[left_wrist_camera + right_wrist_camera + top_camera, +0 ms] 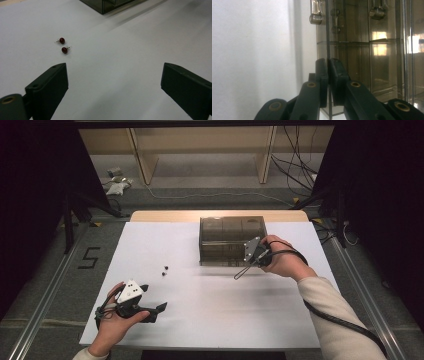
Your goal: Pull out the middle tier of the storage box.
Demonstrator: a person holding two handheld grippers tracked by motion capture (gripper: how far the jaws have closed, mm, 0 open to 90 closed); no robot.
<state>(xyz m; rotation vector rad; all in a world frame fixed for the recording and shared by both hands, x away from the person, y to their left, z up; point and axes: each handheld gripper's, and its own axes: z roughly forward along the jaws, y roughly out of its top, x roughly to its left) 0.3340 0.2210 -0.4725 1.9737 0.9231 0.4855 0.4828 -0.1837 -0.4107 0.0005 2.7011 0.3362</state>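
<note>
- Smoked-plastic drawer box (231,240) stands on the far right part of the white worktop (210,305), its long front facing the person; it is translucent, with several compartments visible through the walls.
- Left tool (159,309) lies near the front left corner of the worktop, held in the person's left hand (114,320). Its jaws are spread wide, with bare worktop surface between them in the left gripper view; nothing is gripped.
- Two small dark red stud earrings (63,45) lie side by side on the worktop, just apart from each other, beyond the left tool and left of the box. In the high view they appear as two dark dots between the left hand and the box's near left corner. Neither tool touches them.
- Right tool (328,75) is at the box's near right corner, held in the right hand (282,260). Its jaws are pressed together on a thin transparent panel edge (328,37) of the box, one jaw on each side of it.
- Two small metal drawer pulls (315,15) show on the box's front in the right gripper view.
- Black cable (345,325) trails from the right tool along the person's light sleeve.
</note>
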